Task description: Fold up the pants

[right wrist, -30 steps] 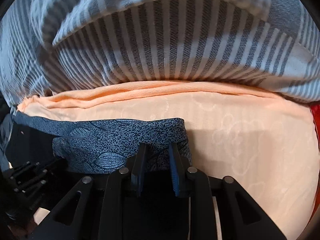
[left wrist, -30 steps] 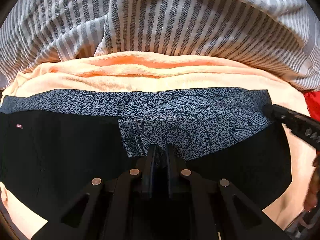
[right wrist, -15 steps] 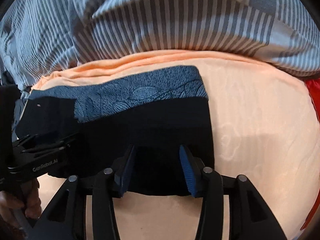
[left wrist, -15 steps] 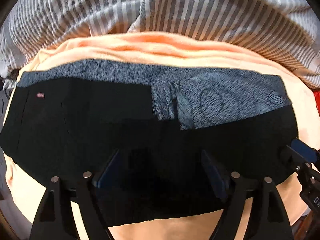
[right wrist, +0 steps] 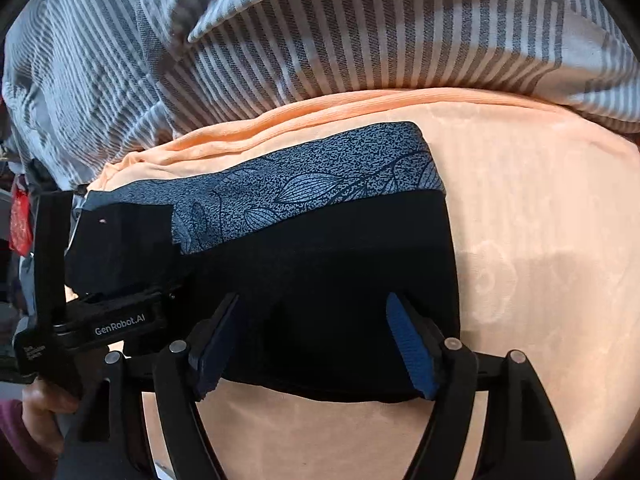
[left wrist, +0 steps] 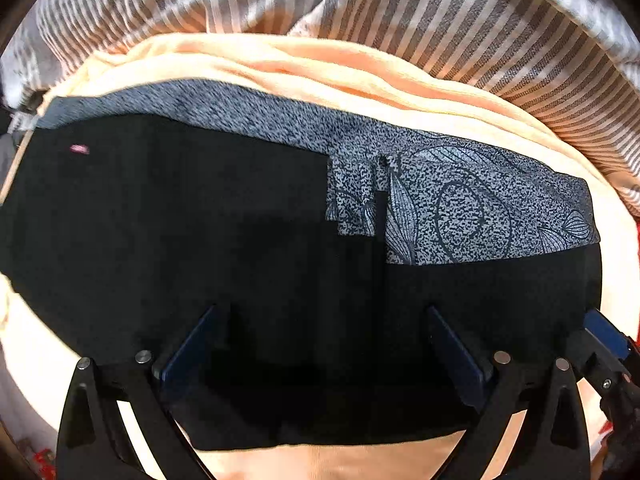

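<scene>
Both grippers released, left gripper [left wrist: 320, 344] and right gripper [right wrist: 316, 344] spread, pants [left wrist: 200, 240] flat

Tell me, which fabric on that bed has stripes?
The striped blanket bunched at the back; the peach sheet is plain and the pants are black with a patterned band.

- A home bedroom, by the look of it.
- A peach sheet [right wrist: 540, 240] covers a soft bed across the lower frame.
- A rumpled grey-and-white striped duvet [right wrist: 360, 40] fills the upper frame.
</scene>
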`<state>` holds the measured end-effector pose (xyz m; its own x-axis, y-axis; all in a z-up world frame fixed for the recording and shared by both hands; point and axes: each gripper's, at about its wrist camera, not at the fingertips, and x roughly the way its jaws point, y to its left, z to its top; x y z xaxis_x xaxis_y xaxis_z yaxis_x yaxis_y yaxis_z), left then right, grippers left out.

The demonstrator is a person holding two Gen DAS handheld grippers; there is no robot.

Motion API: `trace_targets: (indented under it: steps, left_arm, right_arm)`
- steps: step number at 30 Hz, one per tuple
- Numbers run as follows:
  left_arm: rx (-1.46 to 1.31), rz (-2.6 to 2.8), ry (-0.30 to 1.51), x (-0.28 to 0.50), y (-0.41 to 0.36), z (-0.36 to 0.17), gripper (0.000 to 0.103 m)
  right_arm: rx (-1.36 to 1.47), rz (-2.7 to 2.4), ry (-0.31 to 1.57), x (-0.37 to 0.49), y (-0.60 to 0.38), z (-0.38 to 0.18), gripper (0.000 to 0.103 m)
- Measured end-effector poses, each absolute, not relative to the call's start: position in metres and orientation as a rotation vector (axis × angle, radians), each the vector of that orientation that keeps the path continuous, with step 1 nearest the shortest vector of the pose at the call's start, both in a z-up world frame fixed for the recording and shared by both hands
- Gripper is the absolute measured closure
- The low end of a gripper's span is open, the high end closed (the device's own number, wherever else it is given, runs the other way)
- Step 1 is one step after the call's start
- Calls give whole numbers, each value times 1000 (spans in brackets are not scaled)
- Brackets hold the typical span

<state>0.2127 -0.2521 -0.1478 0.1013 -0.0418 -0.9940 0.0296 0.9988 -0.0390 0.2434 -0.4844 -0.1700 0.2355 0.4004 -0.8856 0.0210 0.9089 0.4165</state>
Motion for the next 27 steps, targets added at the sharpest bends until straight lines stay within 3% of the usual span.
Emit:
trace_targets:
  steps: [17,27]
  left_arm:
    - [12,35,1416,174,-280,-81,1]
    - [-11,59,1405,155,-250,-90,1]
  right_arm:
    - [436,357,1376,245,-499,-168,24]
    - [329,317,1374,244,-480,-167,21]
